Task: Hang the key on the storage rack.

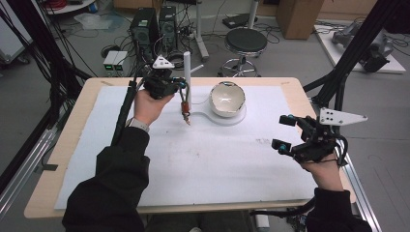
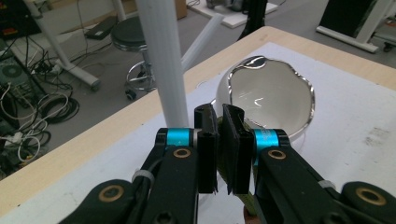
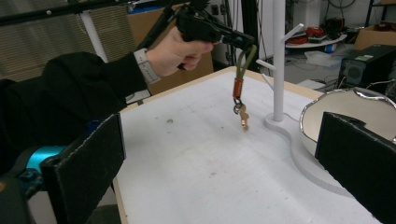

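In the high view, the left gripper (image 1: 180,92) is seen near the bench's (image 1: 63,145) far edge, its fingers closed on the green strap of a key lanyard (image 1: 184,107), which hangs just beside the white stand (image 1: 187,79). A white bowl (image 1: 227,99) rests on the stand's base. The right gripper (image 1: 284,132) is held wide open and empty near the right edge.

In the left gripper view, the strap is pinched between nearly shut fingers, with the stand's post (image 2: 161,60) just ahead.

In the right gripper view, the key (image 3: 243,115) dangles clear of the bench. Hanging seems intended; the loop would best be raised above a peg (image 3: 295,31) and lowered over it before release.
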{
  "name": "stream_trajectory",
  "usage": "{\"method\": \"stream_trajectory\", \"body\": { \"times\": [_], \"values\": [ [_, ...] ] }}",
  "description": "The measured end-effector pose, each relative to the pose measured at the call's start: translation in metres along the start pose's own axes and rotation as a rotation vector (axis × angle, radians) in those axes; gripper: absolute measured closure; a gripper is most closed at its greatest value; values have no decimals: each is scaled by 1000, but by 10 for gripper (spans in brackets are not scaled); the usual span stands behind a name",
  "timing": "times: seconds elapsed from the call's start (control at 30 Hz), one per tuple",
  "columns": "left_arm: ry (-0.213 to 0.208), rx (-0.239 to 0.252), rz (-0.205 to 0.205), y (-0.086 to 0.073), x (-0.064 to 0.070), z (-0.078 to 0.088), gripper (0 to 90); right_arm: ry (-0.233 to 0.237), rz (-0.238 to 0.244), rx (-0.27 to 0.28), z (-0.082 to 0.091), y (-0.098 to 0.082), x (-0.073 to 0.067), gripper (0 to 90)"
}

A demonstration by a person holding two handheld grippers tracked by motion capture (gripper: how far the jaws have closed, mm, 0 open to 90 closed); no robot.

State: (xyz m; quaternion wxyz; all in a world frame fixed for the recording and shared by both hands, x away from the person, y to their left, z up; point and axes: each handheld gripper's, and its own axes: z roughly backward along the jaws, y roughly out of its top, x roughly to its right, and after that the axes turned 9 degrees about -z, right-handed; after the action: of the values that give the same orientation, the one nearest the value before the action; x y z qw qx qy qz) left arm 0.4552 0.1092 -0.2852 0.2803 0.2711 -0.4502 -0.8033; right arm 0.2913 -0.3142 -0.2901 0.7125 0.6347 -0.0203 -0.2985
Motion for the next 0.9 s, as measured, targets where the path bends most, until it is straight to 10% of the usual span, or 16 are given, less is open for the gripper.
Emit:
{"method": "stream_trajectory", "body": {
  "times": [0.73, 0.9],
  "values": [
    [9, -63, -8, -9, -6, -31, 827, 1, 3, -19, 0, -5, 2, 8],
    [18, -32, 49, -12, -14, -19, 556, -2, 0, -20, 1, -6, 3, 8]
  ]
}}
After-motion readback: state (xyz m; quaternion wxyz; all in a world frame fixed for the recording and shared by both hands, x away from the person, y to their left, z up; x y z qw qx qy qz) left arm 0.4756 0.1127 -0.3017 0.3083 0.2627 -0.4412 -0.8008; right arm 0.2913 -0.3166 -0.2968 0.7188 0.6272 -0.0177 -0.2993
